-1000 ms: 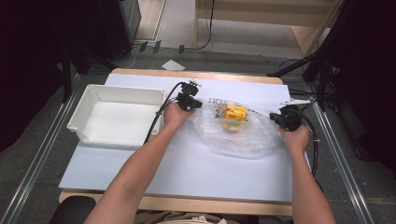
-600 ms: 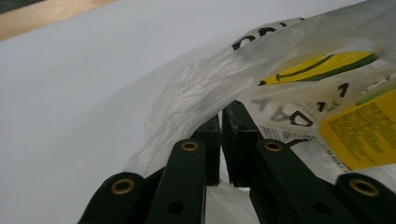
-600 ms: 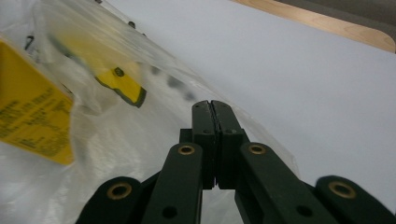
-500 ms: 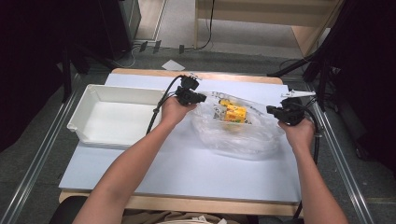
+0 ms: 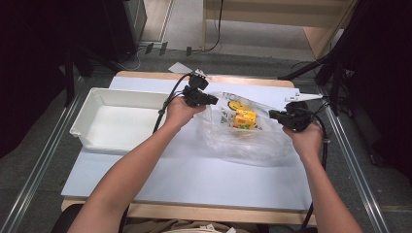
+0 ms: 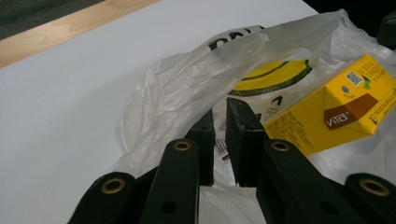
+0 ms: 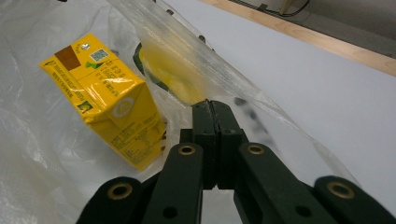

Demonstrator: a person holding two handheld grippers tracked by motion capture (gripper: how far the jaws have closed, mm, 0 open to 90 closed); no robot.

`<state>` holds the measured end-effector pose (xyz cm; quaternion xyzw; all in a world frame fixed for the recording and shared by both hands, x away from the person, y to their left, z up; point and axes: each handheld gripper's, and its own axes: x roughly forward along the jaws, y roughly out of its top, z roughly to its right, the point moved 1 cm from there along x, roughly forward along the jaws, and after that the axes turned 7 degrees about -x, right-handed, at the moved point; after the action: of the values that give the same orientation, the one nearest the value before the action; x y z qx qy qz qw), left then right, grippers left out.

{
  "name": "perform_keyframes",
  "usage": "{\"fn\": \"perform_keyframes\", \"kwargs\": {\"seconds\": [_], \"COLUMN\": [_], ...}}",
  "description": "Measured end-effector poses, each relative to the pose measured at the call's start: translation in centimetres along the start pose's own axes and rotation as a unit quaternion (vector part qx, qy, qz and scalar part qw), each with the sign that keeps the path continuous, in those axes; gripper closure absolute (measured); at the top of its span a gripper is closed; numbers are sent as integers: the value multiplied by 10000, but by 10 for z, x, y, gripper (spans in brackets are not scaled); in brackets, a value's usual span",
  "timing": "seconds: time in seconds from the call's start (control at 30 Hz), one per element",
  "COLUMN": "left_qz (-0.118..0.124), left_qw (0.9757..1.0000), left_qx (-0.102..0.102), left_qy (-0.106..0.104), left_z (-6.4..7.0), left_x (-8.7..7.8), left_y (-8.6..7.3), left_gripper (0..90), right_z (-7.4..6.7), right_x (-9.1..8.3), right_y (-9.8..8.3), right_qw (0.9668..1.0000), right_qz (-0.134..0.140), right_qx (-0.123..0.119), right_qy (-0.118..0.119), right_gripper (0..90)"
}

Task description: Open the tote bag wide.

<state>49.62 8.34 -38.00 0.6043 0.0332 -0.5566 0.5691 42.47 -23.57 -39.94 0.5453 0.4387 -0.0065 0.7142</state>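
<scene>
A clear plastic bag (image 5: 243,143) lies on the white table with a yellow drink carton (image 5: 244,118) inside it. My left gripper (image 5: 214,100) is at the bag's left rim. Its jaws have just been opening and stand a narrow gap apart (image 6: 220,126); the bag's film (image 6: 177,88) runs up to the left pad and is not pinched. The carton (image 6: 327,112) lies just right of those jaws. My right gripper (image 5: 272,114) is shut on the bag's right rim (image 7: 210,65), pads together (image 7: 215,109), with the carton (image 7: 112,98) to their left.
A white tray (image 5: 97,97) sits on the table left of the bag, beside the left forearm. The table's wooden far edge (image 5: 243,80) runs behind the grippers. Cables trail from both grippers. Dark stands and floor rails flank the table.
Both hands have risen and carried the bag's rim up with them, so the bag's mouth stands higher off the table. The carton has stayed inside the bag.
</scene>
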Motion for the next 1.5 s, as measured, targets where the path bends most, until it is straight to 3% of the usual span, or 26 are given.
{"fn": "perform_keyframes", "kwargs": {"seconds": [0.07,0.17,0.23,0.33,0.43,0.5,0.7,0.93,1.13,1.33,1.5], "left_qz": [39,-55,-99,-147,-97,-30,-109,-230,-416,-494,-598], "left_qw": [10000,9995,9995,9993,9995,9994,9994,9996,9991,9985,9971], "left_qx": [11,-12,169,223,257,259,253,64,61,6,56], "left_qy": [-62,-317,-238,-276,-162,-244,-233,-166,33,223,471], "left_z": [1,3,8,11,15,19,30,28,23,14,2], "left_x": [-6,-9,-10,-10,-13,-16,-9,12,34,50,59], "left_y": [3,7,9,9,10,12,8,-16,-35,-44,-48], "left_gripper": [808,781,811,900,900,900,900,900,900,900,900], "right_z": [-3,-7,-10,-13,-16,-19,-22,-27,-28,-19,-13], "right_x": [0,-1,-2,-2,-3,-5,-8,-6,8,27,42], "right_y": [3,7,11,15,18,20,20,0,-23,-42,-55], "right_qw": [10000,10000,9999,9999,9998,9997,9996,9998,9999,9996,9986], "right_qz": [-1,6,22,63,120,132,197,125,-100,-184,-439], "right_qx": [-1,-42,-78,-89,-88,-120,-141,-25,24,194,291], "right_qy": [38,85,91,104,127,140,120,118,83,35,-62], "right_gripper": [900,900,900,900,900,900,900,900,900,900,900]}}
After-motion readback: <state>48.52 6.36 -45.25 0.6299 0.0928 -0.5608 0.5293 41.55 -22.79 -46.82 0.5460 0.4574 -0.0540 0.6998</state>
